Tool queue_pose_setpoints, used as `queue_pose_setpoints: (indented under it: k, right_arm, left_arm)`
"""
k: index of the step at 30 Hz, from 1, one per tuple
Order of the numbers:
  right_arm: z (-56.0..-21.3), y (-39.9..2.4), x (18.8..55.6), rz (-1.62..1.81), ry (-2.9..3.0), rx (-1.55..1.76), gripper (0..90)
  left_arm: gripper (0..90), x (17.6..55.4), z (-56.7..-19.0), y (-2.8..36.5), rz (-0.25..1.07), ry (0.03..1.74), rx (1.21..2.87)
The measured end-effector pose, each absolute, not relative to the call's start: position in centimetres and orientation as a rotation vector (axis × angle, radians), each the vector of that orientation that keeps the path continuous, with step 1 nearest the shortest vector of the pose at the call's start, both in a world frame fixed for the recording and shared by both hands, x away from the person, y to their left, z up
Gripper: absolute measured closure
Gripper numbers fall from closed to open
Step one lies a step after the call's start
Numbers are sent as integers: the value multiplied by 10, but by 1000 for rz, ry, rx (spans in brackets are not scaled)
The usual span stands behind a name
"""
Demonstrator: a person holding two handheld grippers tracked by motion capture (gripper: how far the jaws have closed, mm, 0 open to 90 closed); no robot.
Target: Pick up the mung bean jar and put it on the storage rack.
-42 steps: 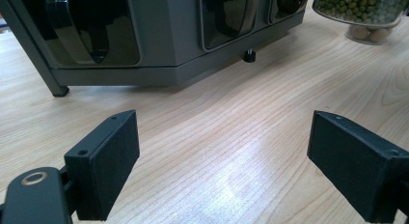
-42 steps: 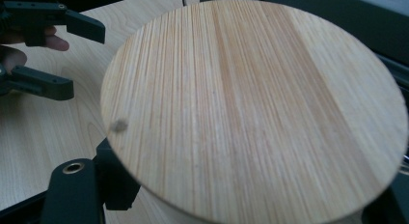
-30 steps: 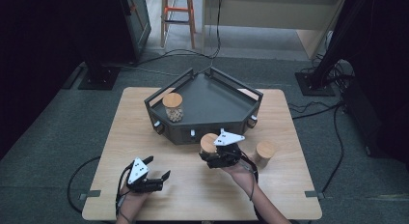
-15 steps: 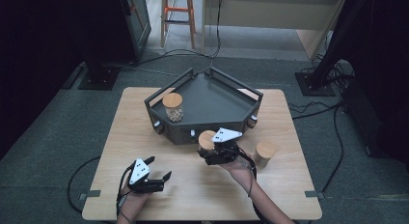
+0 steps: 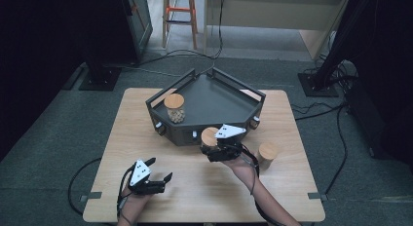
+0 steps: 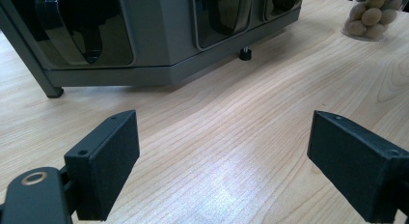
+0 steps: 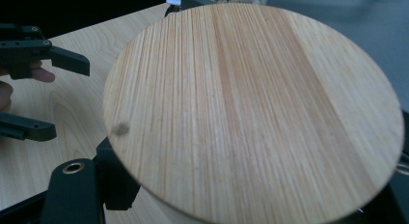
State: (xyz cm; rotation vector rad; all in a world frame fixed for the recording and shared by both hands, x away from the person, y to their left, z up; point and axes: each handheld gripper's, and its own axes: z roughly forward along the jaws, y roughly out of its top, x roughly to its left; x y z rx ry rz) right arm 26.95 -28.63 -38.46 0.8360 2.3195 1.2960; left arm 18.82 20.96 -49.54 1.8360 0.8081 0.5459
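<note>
My right gripper [image 5: 210, 149] pinched a wooden-lidded jar [image 5: 209, 137] at the tray's [image 5: 214, 97] front wall, its lid [image 7: 251, 113] close before my camera. My left gripper [image 5: 158, 170] rested on the table [image 5: 292, 187] toward seven o'clock, jaws spread, holding nothing. Another jar [image 5: 267, 153] stood at three o'clock of the held one.

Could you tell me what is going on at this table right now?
A person works with a gripper in each hand. The right gripper is shut on a jar with a wooden lid, held just in front of the dark tray. One jar already stands in the tray and another waits on the table. The left gripper rests open, holding nothing.
</note>
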Motion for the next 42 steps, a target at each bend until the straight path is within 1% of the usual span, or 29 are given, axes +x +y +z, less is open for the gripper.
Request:
queue_pose_setpoints:
  k: [42]
  right_arm:
    - [-362, -281, 288, 1287, 2290, 846, 252]
  left_arm:
    - [111, 189, -495, 209, 541, 796, 1839]
